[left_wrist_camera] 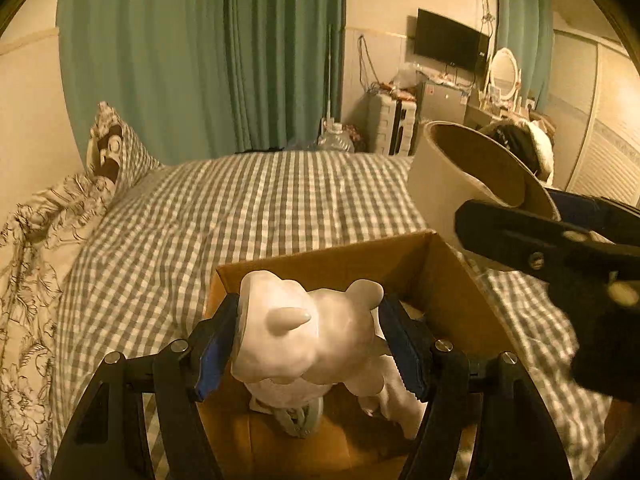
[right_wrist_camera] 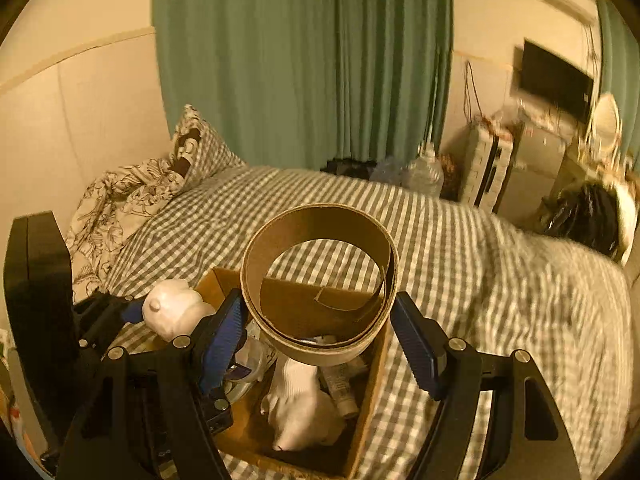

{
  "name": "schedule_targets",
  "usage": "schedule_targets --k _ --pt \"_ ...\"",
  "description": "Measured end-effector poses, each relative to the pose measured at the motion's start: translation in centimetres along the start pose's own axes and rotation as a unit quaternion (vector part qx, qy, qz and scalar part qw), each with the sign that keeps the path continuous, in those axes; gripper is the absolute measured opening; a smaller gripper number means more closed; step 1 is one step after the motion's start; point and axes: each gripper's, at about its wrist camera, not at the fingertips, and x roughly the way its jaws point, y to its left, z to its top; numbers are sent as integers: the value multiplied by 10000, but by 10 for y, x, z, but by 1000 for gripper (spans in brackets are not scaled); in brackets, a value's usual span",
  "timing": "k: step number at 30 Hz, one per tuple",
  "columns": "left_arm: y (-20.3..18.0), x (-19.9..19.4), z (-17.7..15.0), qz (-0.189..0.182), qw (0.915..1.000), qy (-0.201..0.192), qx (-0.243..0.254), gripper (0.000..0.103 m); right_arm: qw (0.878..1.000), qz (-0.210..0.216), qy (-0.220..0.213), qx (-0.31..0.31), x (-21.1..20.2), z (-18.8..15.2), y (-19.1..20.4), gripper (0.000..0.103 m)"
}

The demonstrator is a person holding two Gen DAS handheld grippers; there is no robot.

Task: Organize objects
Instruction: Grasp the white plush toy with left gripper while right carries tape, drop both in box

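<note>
My left gripper (left_wrist_camera: pixel 310 320) is shut on a white animal figurine (left_wrist_camera: pixel 296 352), blue pads pressing on both its sides. It hangs over an open cardboard box (left_wrist_camera: pixel 328 258) on the checked bed. My right gripper (right_wrist_camera: pixel 318 304) is shut on a wide cardboard ring (right_wrist_camera: pixel 312 220), held above the same box (right_wrist_camera: pixel 372 392). A second white figurine (right_wrist_camera: pixel 300 408) and some small tubes (right_wrist_camera: pixel 340 392) lie inside the box. The right wrist view shows the left gripper (right_wrist_camera: pixel 168 316) with its figurine (right_wrist_camera: pixel 176 312) at the box's left rim. The left wrist view shows the ring (left_wrist_camera: pixel 436 184) and right gripper (left_wrist_camera: pixel 520 208) at the right.
The box rests on a grey checked bedspread (left_wrist_camera: pixel 248 208). A pillow (left_wrist_camera: pixel 116 148) and a floral duvet (left_wrist_camera: pixel 36 260) lie at the bed's far left. Green curtains (left_wrist_camera: pixel 200 52) hang behind. A water bottle (right_wrist_camera: pixel 424 172), white drawers (right_wrist_camera: pixel 488 168), a TV (left_wrist_camera: pixel 450 40) and a mirror (left_wrist_camera: pixel 503 70) stand beyond.
</note>
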Motion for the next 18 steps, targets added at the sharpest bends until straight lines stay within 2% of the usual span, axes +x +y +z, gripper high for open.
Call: schedule_targets --k 6,12,16,18 --pt "3 24 -6 -35 9999 143 1 71 9997 113 149 173 22 -1 -10 73" --pt "2 25 -9 -104 9998 124 71 74 9994 96 255 232 34 -7 -15 75" --pt "2 21 -8 -43 9999 86 52 86 9995 34 198 228 29 -7 -16 82" --pt "1 17 -7 14 10000 57 45 88 9997 3 119 221 22 -6 -16 85"
